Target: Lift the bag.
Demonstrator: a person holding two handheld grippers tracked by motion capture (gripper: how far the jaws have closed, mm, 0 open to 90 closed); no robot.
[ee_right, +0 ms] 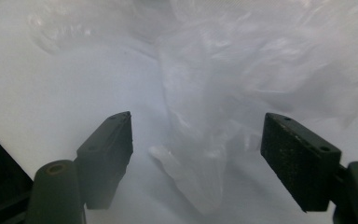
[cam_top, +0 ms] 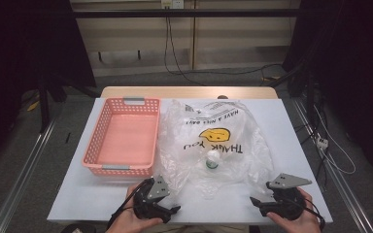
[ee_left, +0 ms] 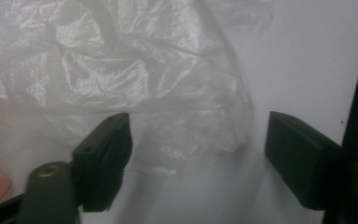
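Observation:
A clear plastic bag (cam_top: pixel 216 141) with a yellow smiley face and "THANK YOU" print lies crumpled in the middle of the white table (cam_top: pixel 291 126). A small bottle with a white cap (cam_top: pixel 212 159) rests inside it near the front. My left gripper (cam_top: pixel 175 209) sits at the front edge, just left of the bag's near end, jaws open with the crinkled bag (ee_left: pixel 135 79) ahead of them. My right gripper (cam_top: pixel 253 203) rests at the front right, open, facing a twisted end of the bag (ee_right: pixel 205 154).
A pink plastic basket (cam_top: pixel 97 145) stands to the left of the bag and holds nothing. Bare table surface lies right of the bag and along the front edge. Cables run across the floor beyond the table.

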